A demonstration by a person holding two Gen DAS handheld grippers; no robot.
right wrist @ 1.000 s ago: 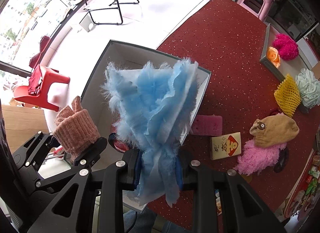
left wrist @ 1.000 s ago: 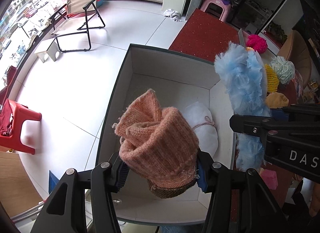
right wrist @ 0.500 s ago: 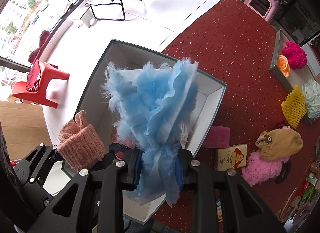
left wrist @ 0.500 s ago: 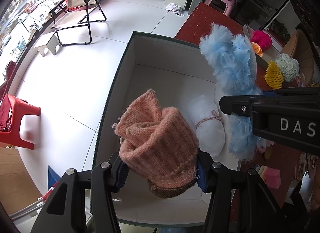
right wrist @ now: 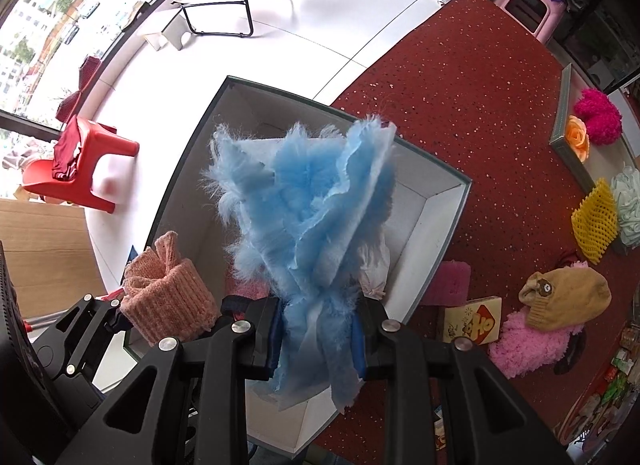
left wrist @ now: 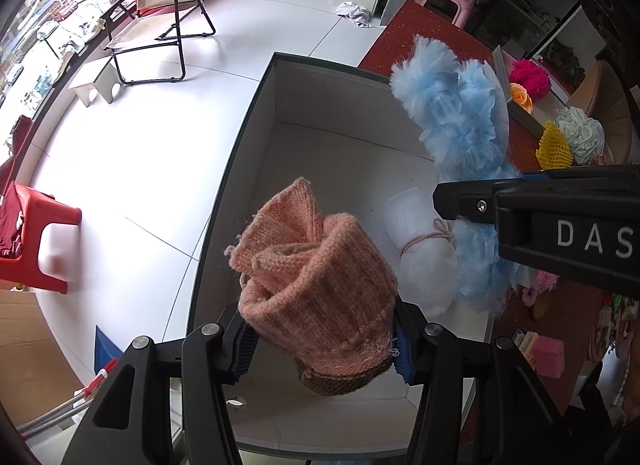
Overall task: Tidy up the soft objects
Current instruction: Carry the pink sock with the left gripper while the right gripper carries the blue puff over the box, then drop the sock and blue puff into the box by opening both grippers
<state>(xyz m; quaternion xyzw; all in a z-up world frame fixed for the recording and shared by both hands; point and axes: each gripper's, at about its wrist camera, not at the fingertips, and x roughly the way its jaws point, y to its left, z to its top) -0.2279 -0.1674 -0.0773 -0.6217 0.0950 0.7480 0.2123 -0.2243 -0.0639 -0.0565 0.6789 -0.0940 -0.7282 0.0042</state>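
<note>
My left gripper (left wrist: 324,349) is shut on a peach knit hat (left wrist: 316,277) and holds it over the open white box (left wrist: 304,145). The hat also shows at lower left in the right wrist view (right wrist: 168,297). My right gripper (right wrist: 318,335) is shut on a fluffy blue duster cloth (right wrist: 308,201), held above the box (right wrist: 436,225). The blue cloth shows at right in the left wrist view (left wrist: 456,133). A white tied bundle (left wrist: 424,249) lies inside the box.
The box sits at the edge of a red table (right wrist: 460,85). On it lie a pink sponge (right wrist: 448,283), a small card box (right wrist: 472,319), a tan beanie (right wrist: 568,299) on pink fluff (right wrist: 528,349), a yellow net (right wrist: 594,221) and a tray (right wrist: 564,121). A red stool (right wrist: 76,161) stands on the floor.
Both grippers have shifted further over the box with their loads. The blue cloth now hangs over the box's right side. Both grips are unchanged.
</note>
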